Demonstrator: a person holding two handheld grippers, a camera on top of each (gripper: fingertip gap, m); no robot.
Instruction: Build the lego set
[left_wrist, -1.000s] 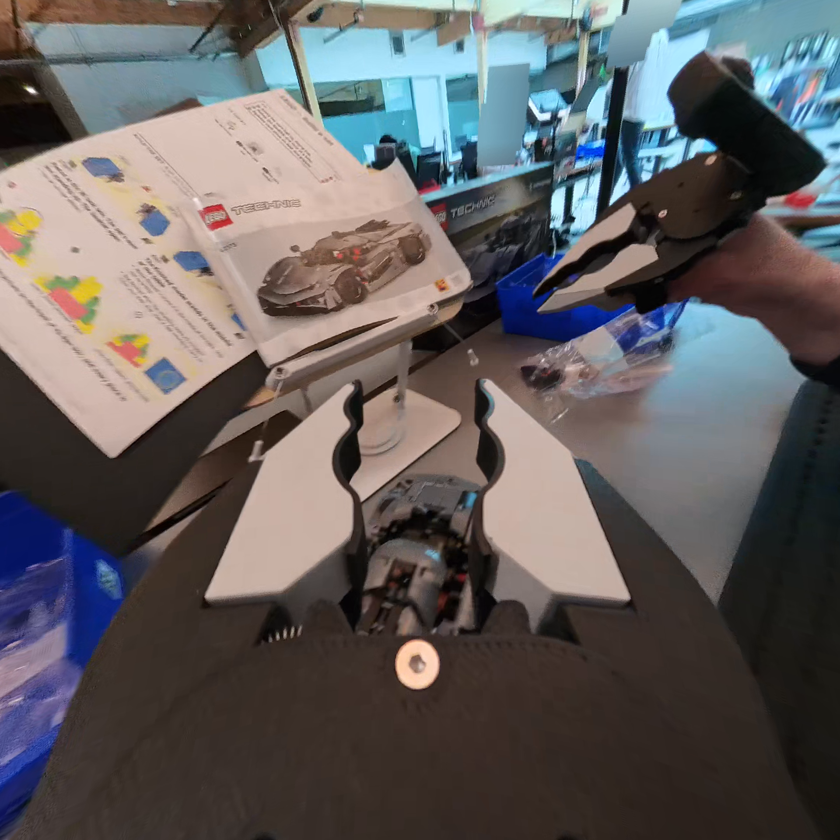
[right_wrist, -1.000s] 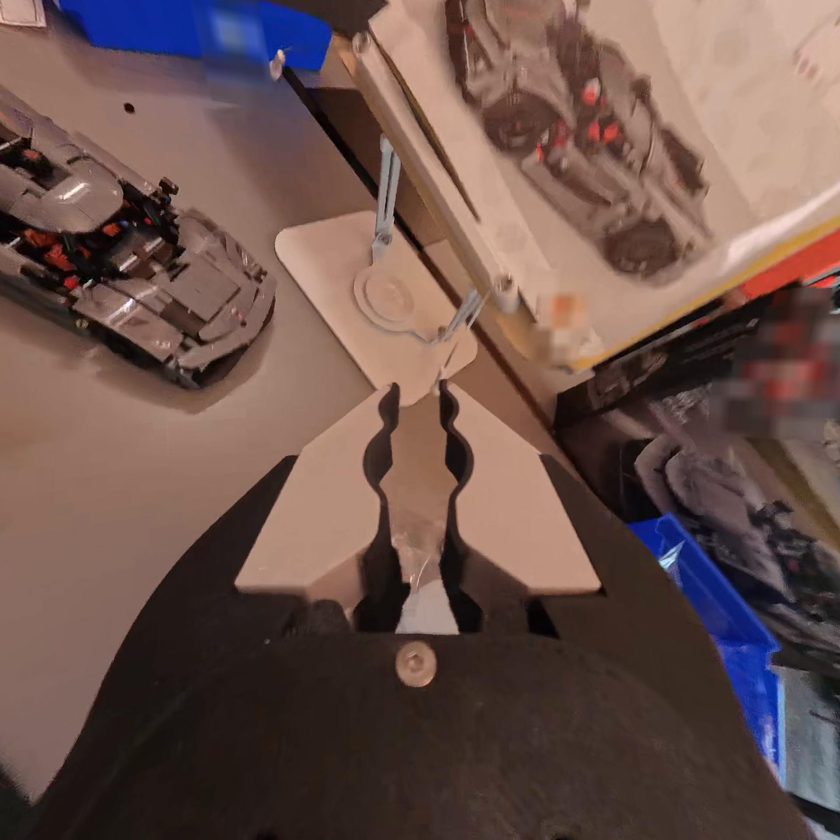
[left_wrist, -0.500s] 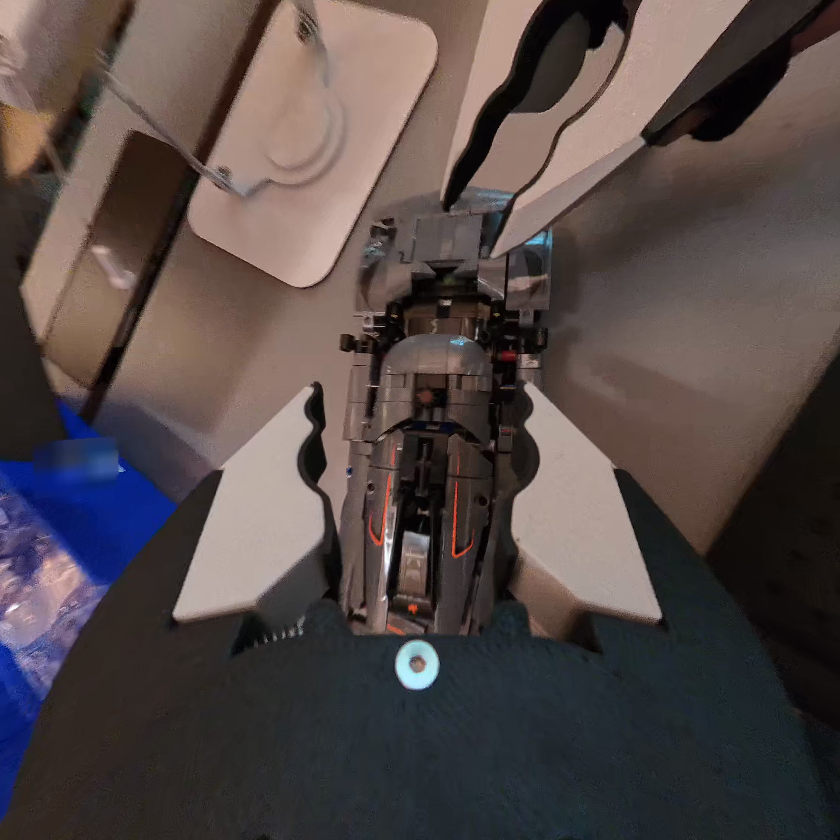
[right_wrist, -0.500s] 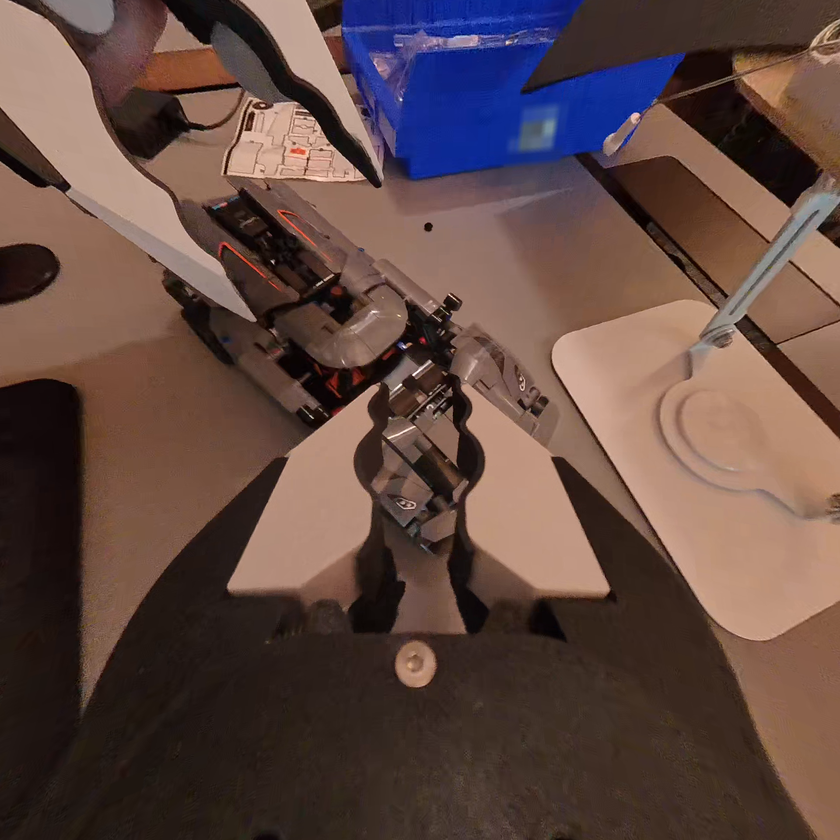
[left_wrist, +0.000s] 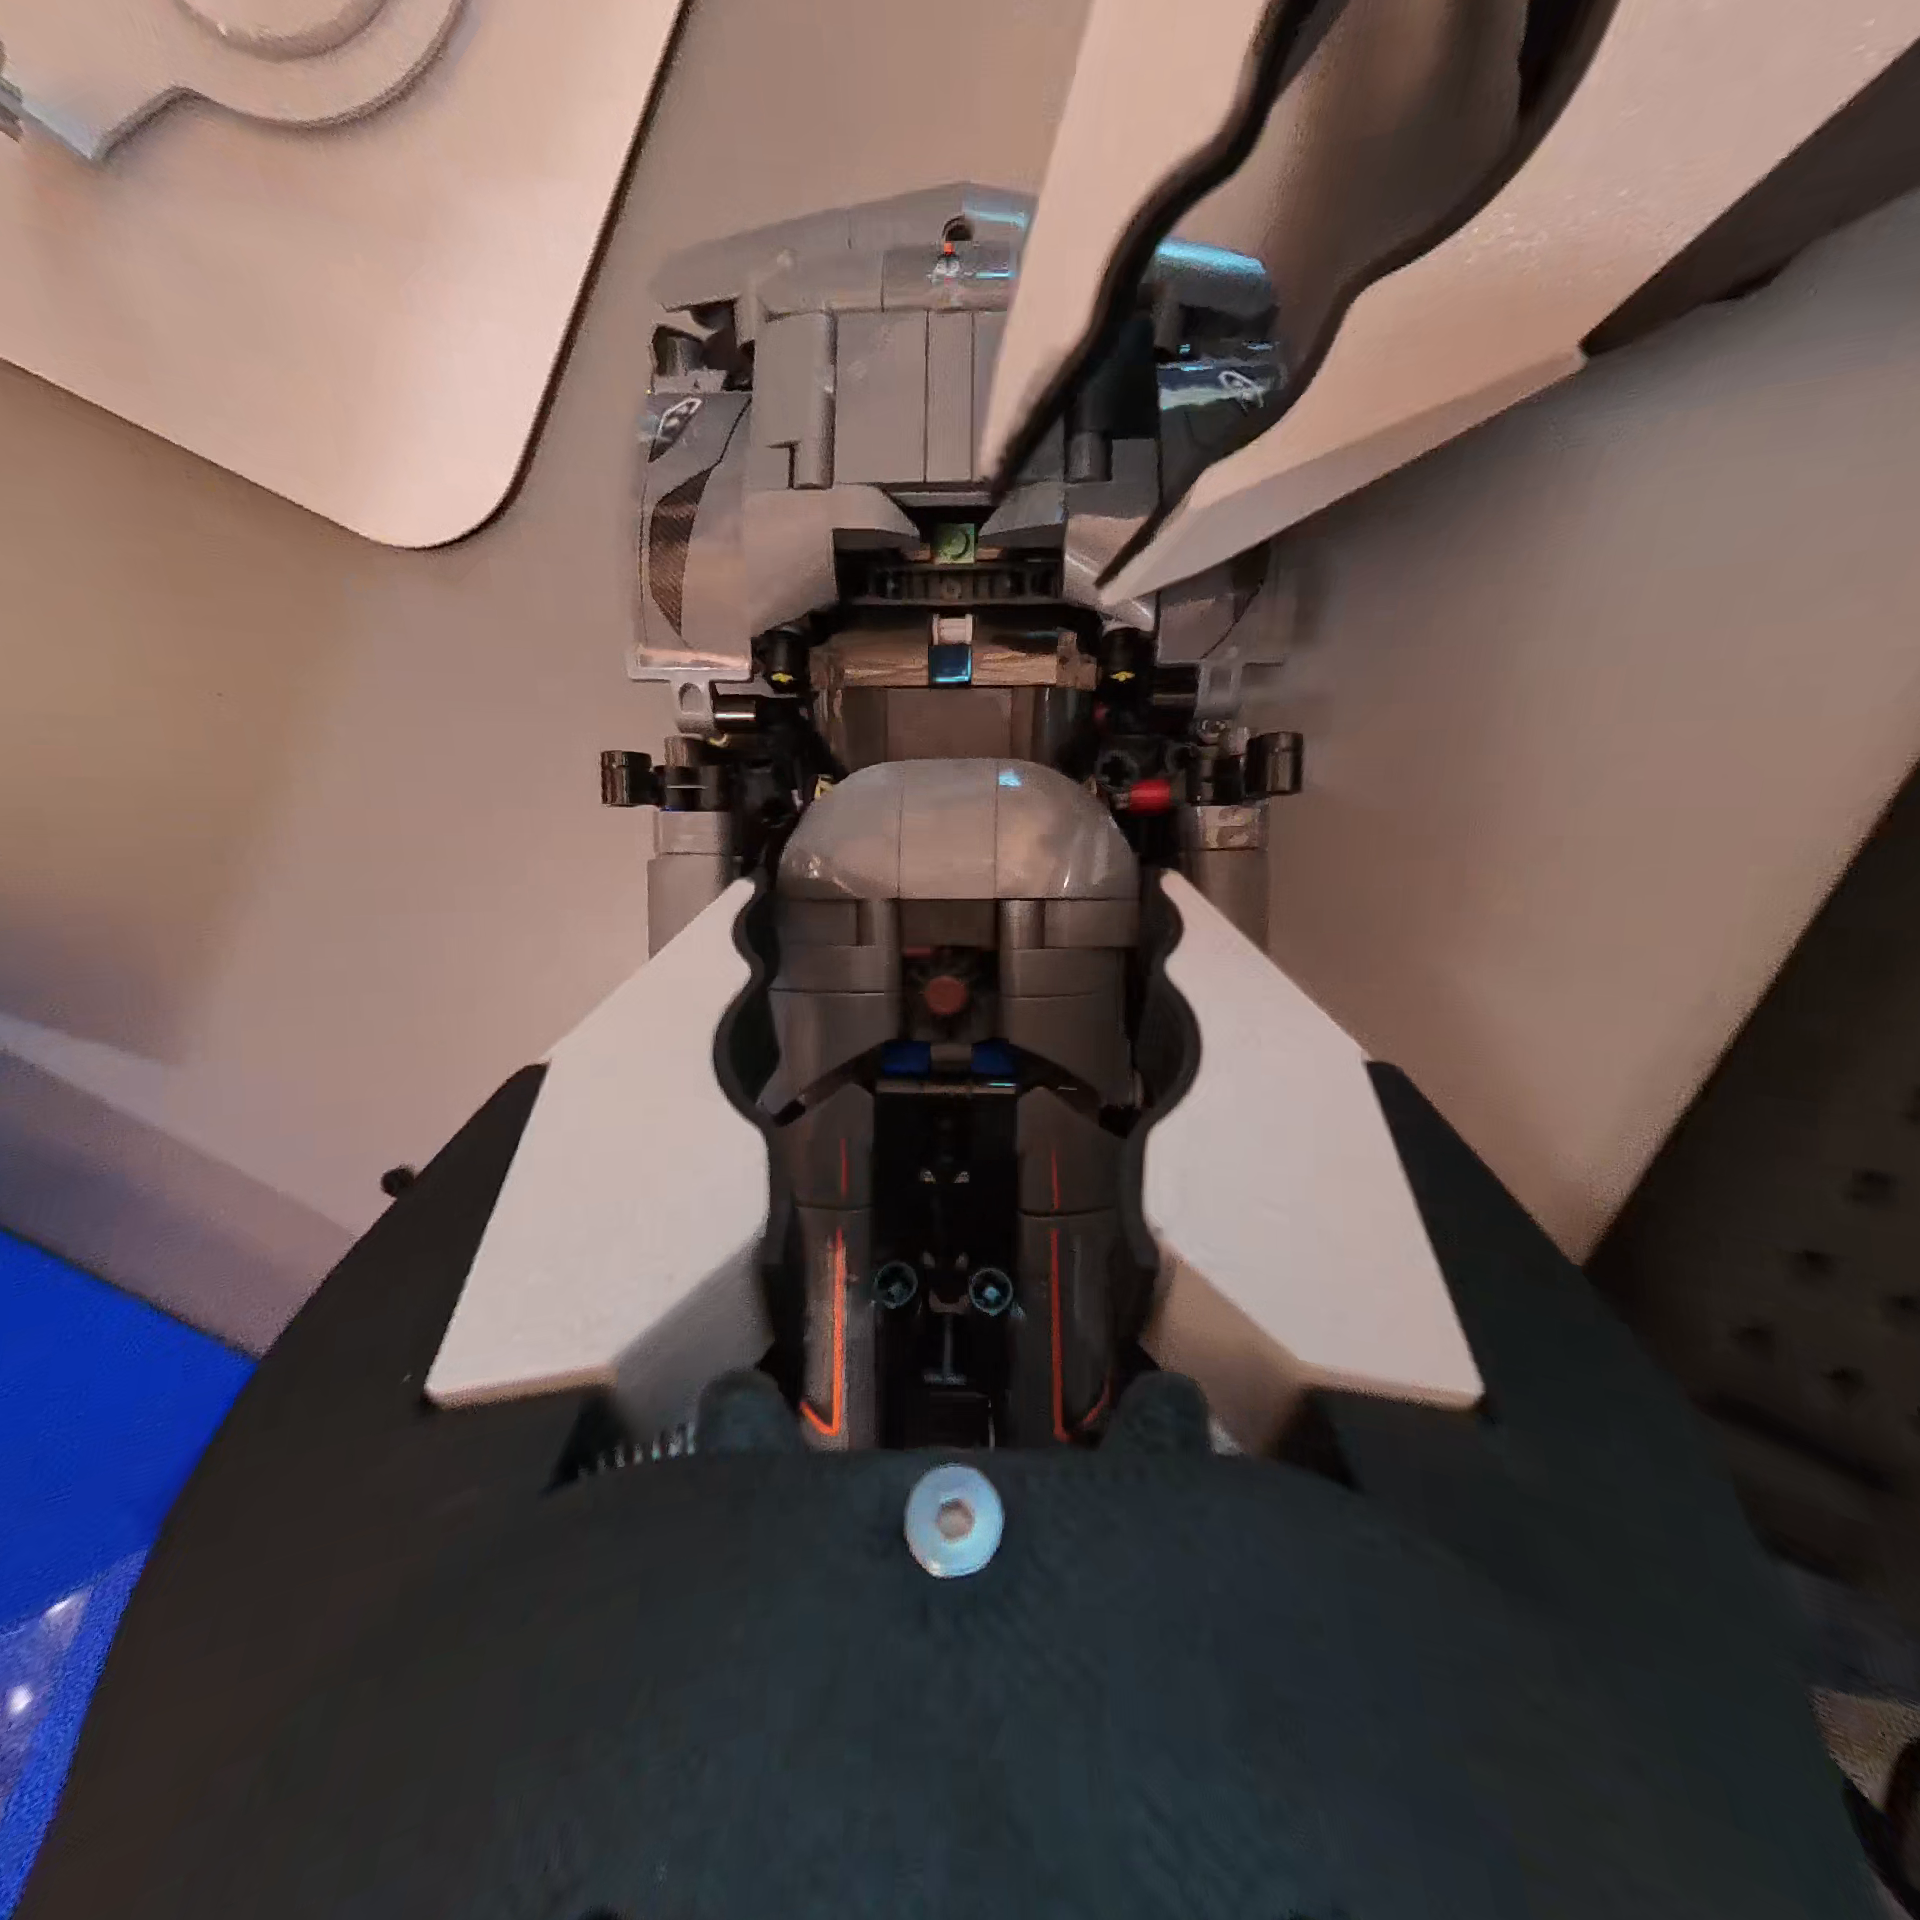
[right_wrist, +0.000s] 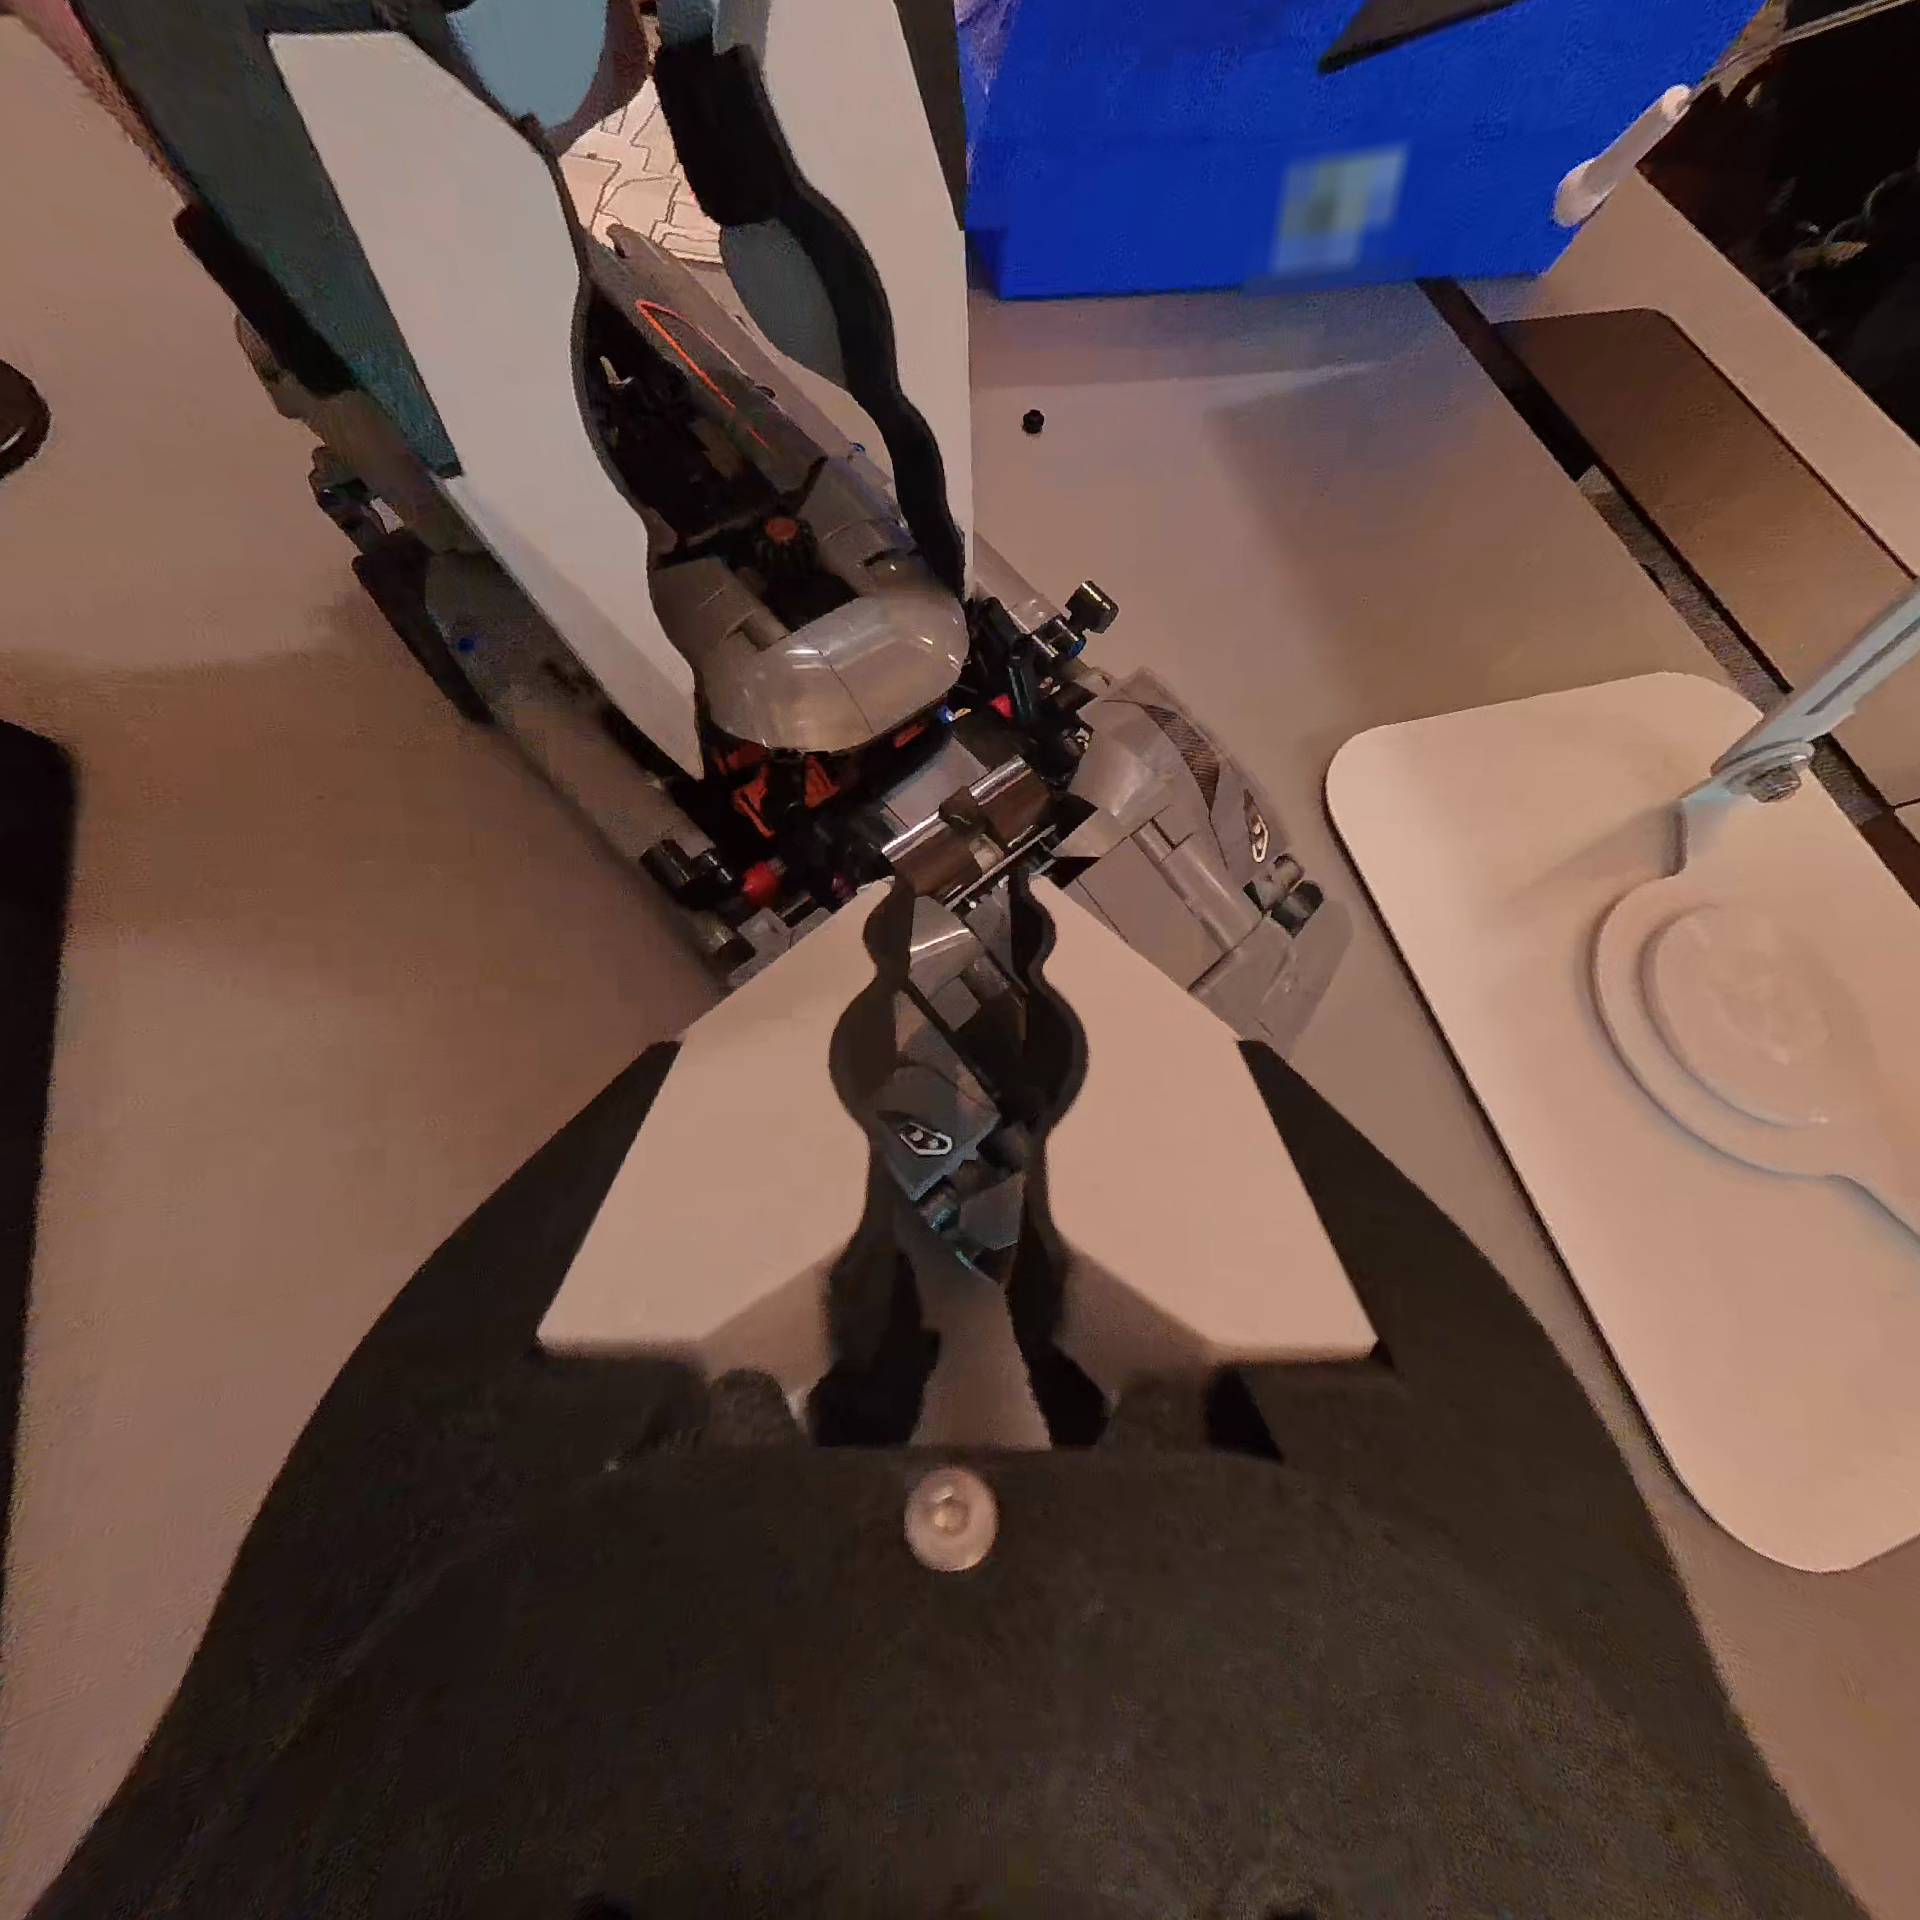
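Observation:
The grey lego car with orange stripes lies on the table. My left gripper straddles its cabin from behind, and both fingers press on the car's sides. In the right wrist view the car lies slantwise, with the left gripper over its cabin. My right gripper is nearly closed around the car's front corner with the headlight piece. In the left wrist view it comes in from the top right onto the hood.
A white stand base lies right of the car and also shows in the left wrist view. A blue bin stands behind the car. A printed sheet lies beside it. A black mat is on the right. My right fingertips sit around 6 centimeters from my left ones.
Both grippers came down from the instruction booklet to the car. The left fingers closed in on the cabin. The right gripper moved farther onto the front corner.

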